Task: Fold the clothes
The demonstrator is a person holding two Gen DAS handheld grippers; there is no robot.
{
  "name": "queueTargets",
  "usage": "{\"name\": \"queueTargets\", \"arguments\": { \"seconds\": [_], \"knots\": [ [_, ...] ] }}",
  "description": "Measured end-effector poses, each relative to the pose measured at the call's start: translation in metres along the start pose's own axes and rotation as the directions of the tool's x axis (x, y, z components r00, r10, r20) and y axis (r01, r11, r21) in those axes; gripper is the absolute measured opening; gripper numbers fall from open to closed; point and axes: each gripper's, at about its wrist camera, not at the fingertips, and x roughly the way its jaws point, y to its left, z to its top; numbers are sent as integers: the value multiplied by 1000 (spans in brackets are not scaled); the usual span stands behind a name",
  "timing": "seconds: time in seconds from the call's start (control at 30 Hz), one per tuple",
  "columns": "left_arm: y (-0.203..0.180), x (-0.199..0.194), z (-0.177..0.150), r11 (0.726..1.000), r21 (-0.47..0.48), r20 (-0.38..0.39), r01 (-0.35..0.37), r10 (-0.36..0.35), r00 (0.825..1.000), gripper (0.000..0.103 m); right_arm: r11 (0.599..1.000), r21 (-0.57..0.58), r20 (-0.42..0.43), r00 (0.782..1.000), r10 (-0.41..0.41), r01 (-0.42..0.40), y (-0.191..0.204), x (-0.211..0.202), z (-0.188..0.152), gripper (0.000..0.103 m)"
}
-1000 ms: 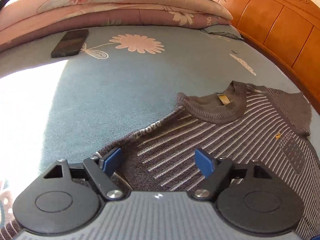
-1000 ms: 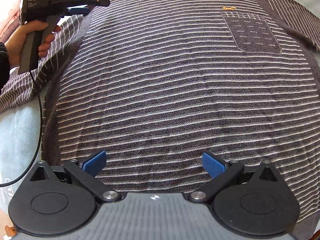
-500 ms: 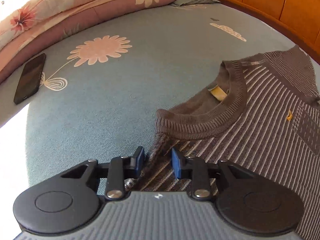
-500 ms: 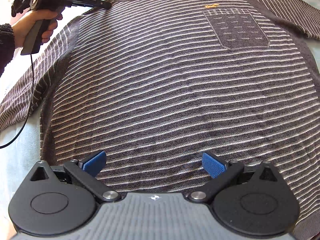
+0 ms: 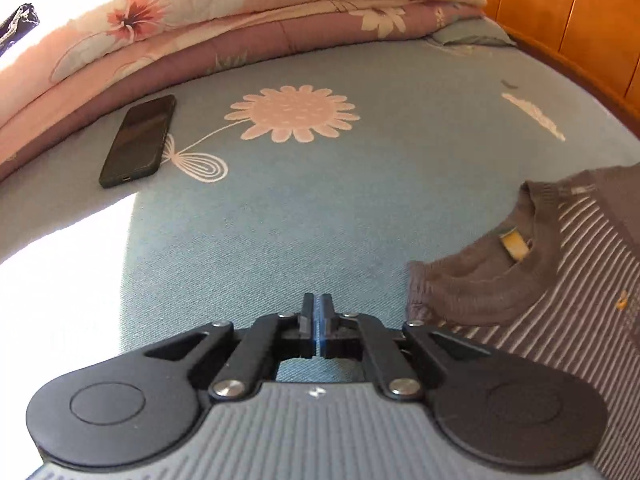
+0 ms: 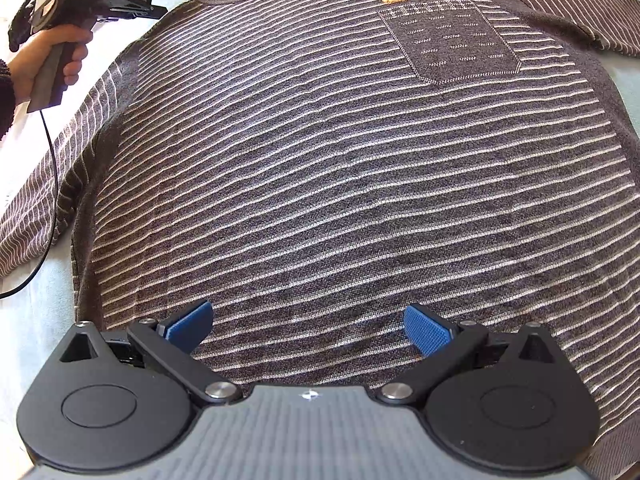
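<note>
A grey-brown sweater (image 6: 320, 160) with thin white stripes and a chest pocket lies flat, front up, on the blue bedsheet (image 5: 280, 220). My right gripper (image 6: 308, 320) hangs open over its lower body, and the blue pads (image 6: 424, 328) touch nothing. My left gripper (image 5: 319, 308) is shut with no cloth between its jaws, over bare sheet just left of the collar (image 5: 500, 280). The right wrist view shows this left gripper (image 6: 158, 10) in a person's hand (image 6: 40, 64), beside the sweater's shoulder.
A black phone (image 5: 138, 140) lies on the sheet at the far left, next to a stack of folded floral quilts (image 5: 200, 20). A wooden headboard (image 5: 580, 20) borders the bed at right. The left gripper's cable (image 6: 48, 200) trails across the left sleeve.
My left gripper went from wide open over the sweater's shoulder to shut, and slid left off the cloth onto bare sheet. The right gripper stays open over the lower body.
</note>
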Motion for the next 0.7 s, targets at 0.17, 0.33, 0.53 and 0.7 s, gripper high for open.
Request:
{"name": "queueTargets", "arguments": {
  "seconds": [0.17,0.33,0.53,0.7],
  "knots": [
    [-28,-10,-10,975,70,-46,211,-208,977,10,1000,16,-7,1000,0,0,0,4,3,103],
    [-31,17,-26,988,74,-54,138,-134,989,11,1000,-18,-8,1000,-7,7,7,4,4,103],
    [-31,2,-17,997,44,-44,58,-56,997,16,1000,-18,-19,1000,-22,22,6,5,-1,103],
    [-51,-32,-37,980,158,-47,118,-112,993,47,999,-32,8,1000,-21,21,11,-3,1,103]
  ]
}}
